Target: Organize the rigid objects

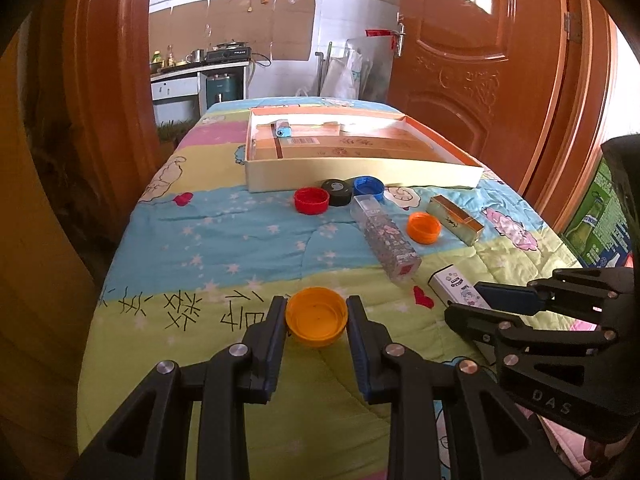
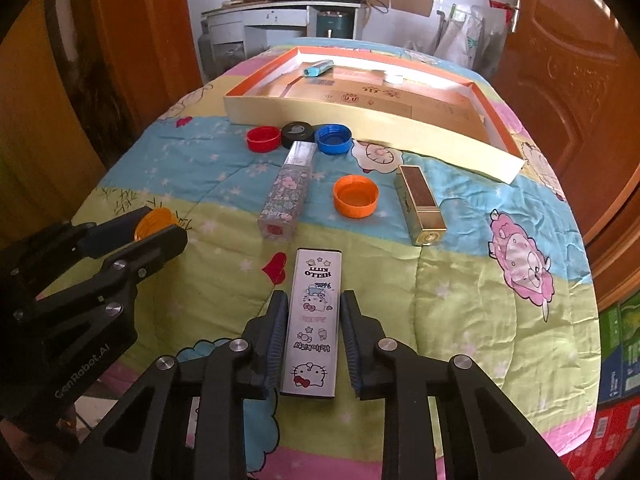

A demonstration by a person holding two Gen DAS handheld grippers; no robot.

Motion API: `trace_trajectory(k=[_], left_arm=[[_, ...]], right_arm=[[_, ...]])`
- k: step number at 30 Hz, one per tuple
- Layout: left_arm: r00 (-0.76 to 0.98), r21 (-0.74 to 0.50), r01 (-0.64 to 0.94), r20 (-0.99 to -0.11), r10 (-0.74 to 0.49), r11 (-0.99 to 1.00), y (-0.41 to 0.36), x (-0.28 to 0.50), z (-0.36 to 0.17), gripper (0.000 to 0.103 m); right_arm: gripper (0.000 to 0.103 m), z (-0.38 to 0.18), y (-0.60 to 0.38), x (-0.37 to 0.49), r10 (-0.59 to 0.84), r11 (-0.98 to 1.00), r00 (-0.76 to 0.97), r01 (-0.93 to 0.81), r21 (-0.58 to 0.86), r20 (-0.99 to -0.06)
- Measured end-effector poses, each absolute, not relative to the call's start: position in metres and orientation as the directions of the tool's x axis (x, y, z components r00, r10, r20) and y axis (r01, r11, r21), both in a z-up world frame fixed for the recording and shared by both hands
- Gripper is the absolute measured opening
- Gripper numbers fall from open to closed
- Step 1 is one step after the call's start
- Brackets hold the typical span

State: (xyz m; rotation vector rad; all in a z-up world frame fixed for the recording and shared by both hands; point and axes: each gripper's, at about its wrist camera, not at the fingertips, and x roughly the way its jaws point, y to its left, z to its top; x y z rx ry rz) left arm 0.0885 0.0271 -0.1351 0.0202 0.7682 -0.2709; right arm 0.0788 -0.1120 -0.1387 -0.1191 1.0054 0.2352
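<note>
Nearest, the left gripper (image 1: 316,320) has its jaws clenched on a yellow cap (image 1: 316,316), open side up, the pads pressing its rim from both sides. Beside it the right gripper (image 2: 314,332) grasps a white Hello Kitty box (image 2: 314,324) lying flat on the quilt (image 2: 460,280), pads against its long sides.

The quilt is a padded cover in green, blue, pink and yellow bands, printed with stars, red hearts, cartoon sheep and black characters. Further along it lie a clear glitter bottle (image 2: 286,192), an orange cap (image 2: 356,195) and a gold box (image 2: 420,206), each apart from the next. Beyond these a red cap (image 2: 263,139), a black cap (image 2: 298,133) and a blue cap (image 2: 333,139) sit in a row just before the tray (image 2: 320,118), a shallow cream carton with orange inner walls. In it rest a blue tube (image 2: 318,68) and a small white cap (image 2: 394,77).

Carved brown doors (image 1: 472,60) flank the table. Behind stands a white-tiled wall with cardboard sheets, and a counter (image 2: 276,12) bearing a stove, pots and bottles.
</note>
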Motion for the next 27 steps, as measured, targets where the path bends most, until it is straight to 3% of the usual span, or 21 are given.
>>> trace_trajectory(k=[18,25,26,27], left_arm=[[0.695,-0.110,0.236,-0.676,-0.247,0.966,0.031,0.091,-0.128,0.030],[0.689,-0.120,0.233,-0.680,-0.251,0.965,0.031,0.093,-0.130,0.030],[0.688,-0.118,0.233,-0.681,-0.250,0.965,0.031,0.093,-0.131,0.030],[0.687,-0.118,0.232,-0.683,-0.249,0.965,0.032,0.093,-0.131,0.030]], right_arm=[[0.027,-0.119,-0.118,0.077,0.141,0.971,0.567,-0.238,0.002,-0.811],[0.028,-0.140,-0.115,0.087,0.174,0.966,0.529,-0.255,0.040,-0.831],[0.034,-0.140,-0.115,0.086,0.175,0.965,0.547,-0.259,0.033,-0.819],[0.052,-0.141,-0.113,0.085,0.173,0.963,0.550,-0.270,0.022,-0.817]])
